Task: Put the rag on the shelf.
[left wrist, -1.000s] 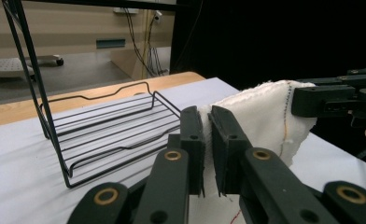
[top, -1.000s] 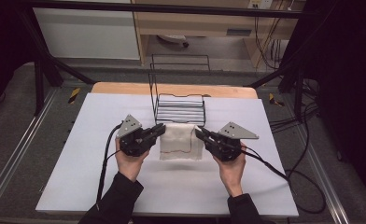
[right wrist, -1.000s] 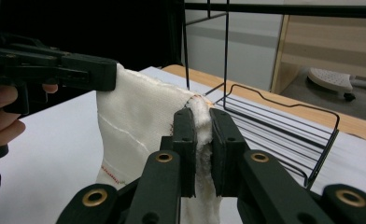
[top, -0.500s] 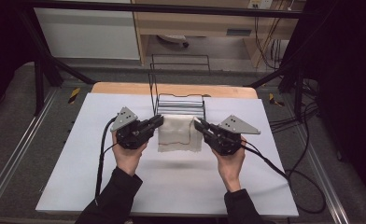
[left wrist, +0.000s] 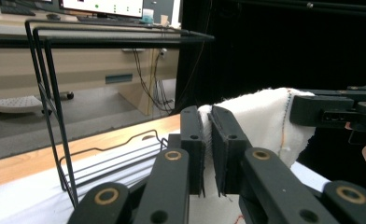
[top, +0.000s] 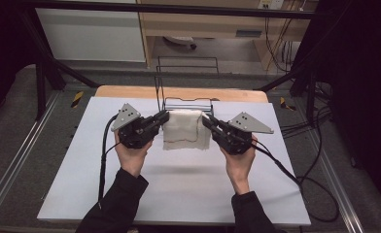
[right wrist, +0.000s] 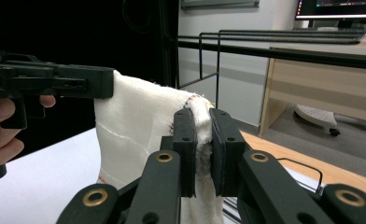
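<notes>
Near edge of the high view: two forearms enter from the bottom, each hand carrying a tool. The left tool and the right tool point inward toward each other, and between their tips hangs the white cloth – a folded, knitted piece with a thin coloured stitch line along its hem. Each tool is clenched on one upper corner of the cloth: in the left gripper view the jaws stand pressed together on the fabric edge, and in the right gripper view the same holds at the other corner. The cloth is stretched level between the two grips, its top edge running side to side across the counter, its lower part draping free above the white surface, where a soft shadow lies below it.

Just beyond the cloth stands the black wire rack, its low basket directly behind the cloth and a tall frame rising at its left end. The long axis of the cloth lies parallel to the rack's front, and both hands sit about equally near it – so the coming move, by this reading, is a joint carry forward over the rack with both grips kept level, neither corner leading
</notes>
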Tool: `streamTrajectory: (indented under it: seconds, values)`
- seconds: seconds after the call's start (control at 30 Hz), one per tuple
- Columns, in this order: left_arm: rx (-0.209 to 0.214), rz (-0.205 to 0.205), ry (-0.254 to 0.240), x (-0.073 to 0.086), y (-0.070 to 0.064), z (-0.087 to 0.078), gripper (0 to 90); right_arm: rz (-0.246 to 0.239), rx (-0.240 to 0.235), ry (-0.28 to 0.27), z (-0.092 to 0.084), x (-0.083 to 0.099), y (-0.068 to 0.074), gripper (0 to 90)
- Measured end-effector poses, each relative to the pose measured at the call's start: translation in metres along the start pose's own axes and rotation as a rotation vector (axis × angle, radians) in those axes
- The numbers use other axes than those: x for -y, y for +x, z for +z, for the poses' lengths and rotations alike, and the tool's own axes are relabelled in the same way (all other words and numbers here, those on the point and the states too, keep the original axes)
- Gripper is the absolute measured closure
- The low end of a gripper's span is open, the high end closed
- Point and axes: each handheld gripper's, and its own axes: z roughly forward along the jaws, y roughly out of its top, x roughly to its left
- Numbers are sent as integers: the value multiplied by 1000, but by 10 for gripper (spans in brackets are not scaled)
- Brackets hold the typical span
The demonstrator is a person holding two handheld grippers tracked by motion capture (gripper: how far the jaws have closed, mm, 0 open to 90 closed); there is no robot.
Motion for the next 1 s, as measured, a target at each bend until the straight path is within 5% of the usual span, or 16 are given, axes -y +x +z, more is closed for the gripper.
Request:
streamTrajectory:
  seconds: [1.0]
  values:
    - [-15,17,-78,-40,12,7,834,-22,41,-75,16,-39,-4,820]
